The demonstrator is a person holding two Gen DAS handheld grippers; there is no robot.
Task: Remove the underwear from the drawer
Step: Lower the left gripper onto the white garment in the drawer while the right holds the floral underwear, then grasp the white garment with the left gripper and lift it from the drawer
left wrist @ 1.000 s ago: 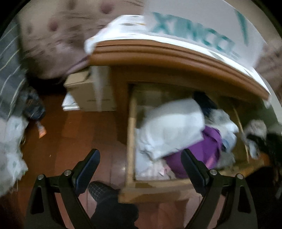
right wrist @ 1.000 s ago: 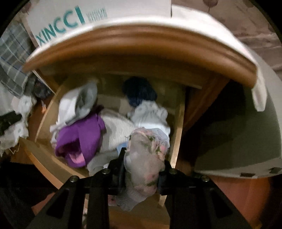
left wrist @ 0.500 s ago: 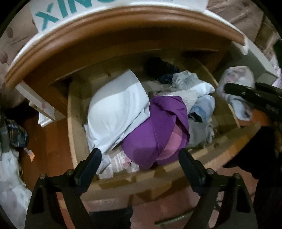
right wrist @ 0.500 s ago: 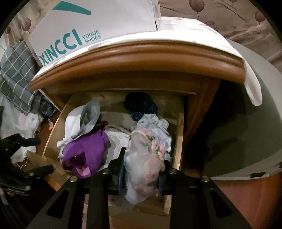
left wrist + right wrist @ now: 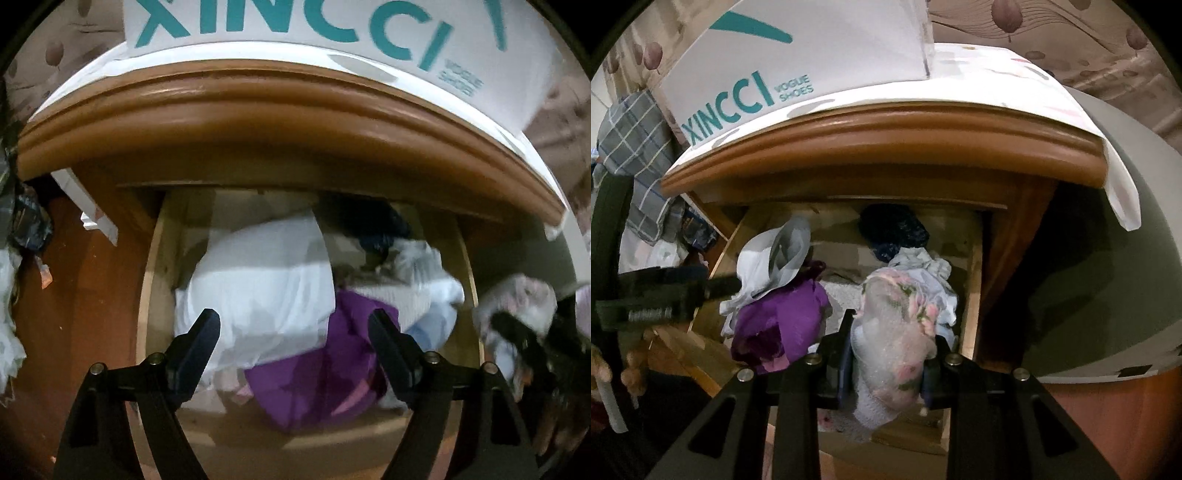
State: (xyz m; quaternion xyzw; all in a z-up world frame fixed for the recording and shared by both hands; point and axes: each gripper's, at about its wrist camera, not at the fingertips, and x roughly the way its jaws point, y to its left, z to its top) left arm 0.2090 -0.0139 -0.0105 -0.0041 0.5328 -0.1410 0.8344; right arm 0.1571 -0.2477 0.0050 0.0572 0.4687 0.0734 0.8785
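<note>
The wooden drawer [image 5: 147,295] [image 5: 973,295] stands pulled out and is full of crumpled clothes. My right gripper [image 5: 890,341] is shut on a sheer floral underwear piece [image 5: 897,332], held just above the drawer's right front corner. In the left wrist view that same floral piece [image 5: 517,299] shows at the right edge. My left gripper [image 5: 291,332] hovers over the drawer's front with its jaws closing. A white garment [image 5: 258,288] and a purple garment [image 5: 325,369] [image 5: 779,321] lie below and between its fingers, and the pads do not press on either.
A white XINCCI shoe box [image 5: 768,81] sits on the nightstand top [image 5: 258,122] that overhangs the drawer. A dark navy garment [image 5: 892,229] lies at the drawer's back. A grey mattress [image 5: 1108,277] flanks the right, plaid cloth [image 5: 635,147] the left, over red-brown floor [image 5: 85,295].
My left gripper has swung in from the floor side to right over the drawer and come closer, its jaws a little narrower. The right gripper has stayed put with the floral piece.
</note>
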